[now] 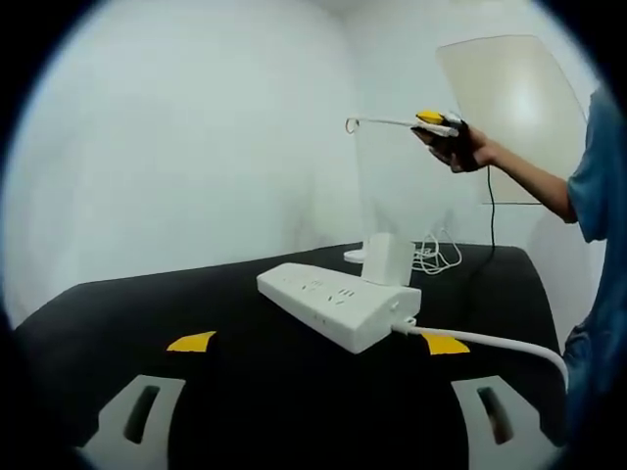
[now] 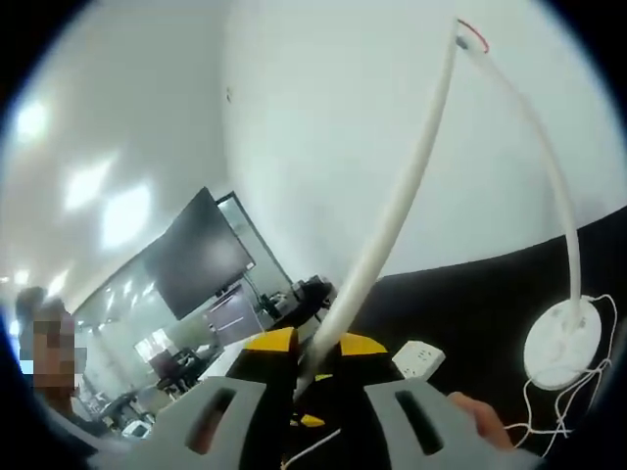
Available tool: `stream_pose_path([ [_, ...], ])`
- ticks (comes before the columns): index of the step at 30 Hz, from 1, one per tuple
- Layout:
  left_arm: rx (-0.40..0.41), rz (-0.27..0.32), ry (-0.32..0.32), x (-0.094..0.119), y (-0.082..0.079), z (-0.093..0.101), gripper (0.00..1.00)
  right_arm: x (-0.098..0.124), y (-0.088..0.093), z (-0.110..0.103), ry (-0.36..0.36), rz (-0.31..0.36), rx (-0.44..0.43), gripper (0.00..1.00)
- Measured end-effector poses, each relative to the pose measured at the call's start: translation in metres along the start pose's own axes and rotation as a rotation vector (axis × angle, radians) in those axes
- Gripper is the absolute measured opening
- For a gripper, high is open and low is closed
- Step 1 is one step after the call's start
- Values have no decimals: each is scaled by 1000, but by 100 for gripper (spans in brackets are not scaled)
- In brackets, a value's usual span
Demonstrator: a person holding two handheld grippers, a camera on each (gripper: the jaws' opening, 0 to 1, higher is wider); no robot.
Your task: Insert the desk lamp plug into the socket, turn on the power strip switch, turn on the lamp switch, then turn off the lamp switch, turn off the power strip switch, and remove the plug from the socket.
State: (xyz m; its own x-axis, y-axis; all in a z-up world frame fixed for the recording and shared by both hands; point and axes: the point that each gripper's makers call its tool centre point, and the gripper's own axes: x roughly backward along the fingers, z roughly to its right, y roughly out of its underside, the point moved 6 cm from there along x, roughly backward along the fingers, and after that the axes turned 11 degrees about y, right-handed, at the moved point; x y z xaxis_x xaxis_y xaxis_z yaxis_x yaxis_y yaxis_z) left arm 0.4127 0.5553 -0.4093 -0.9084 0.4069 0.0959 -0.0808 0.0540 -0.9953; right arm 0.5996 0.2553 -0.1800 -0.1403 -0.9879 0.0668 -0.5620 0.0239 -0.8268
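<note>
In the left gripper view, the left gripper [image 1: 313,416] is held with jaws apart at the bottom, nothing between them. The power strip [image 1: 338,302] lies at centre on the black table [image 1: 147,304]. At upper right, the right gripper [image 1: 443,124] is seen on the desk lamp [image 1: 387,211].

In the right gripper view, the right gripper's jaws are clamped on the lamp's white head at bottom centre; its round base sits at lower right.

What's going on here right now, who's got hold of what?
A person is working a white desk lamp and a white power strip on a black table. The right gripper is raised, its jaws closed around the lamp's slim head; in the left gripper view it sits up at that head, above the strip. The left gripper hangs open in front of the power strip, touching nothing. The strip's sockets facing that view look empty.
</note>
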Motion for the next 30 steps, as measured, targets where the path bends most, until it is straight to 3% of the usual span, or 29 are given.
stream_pose_path([
  [14, -1, -10, 1, 0, 1, 0, 77, 4, -7, -24, -48, -1, -62, 16],
  [30, -1, -16, 4, 0, 2, 0, 77, 7, -28, -43, -121, 20, -114, 17],
])
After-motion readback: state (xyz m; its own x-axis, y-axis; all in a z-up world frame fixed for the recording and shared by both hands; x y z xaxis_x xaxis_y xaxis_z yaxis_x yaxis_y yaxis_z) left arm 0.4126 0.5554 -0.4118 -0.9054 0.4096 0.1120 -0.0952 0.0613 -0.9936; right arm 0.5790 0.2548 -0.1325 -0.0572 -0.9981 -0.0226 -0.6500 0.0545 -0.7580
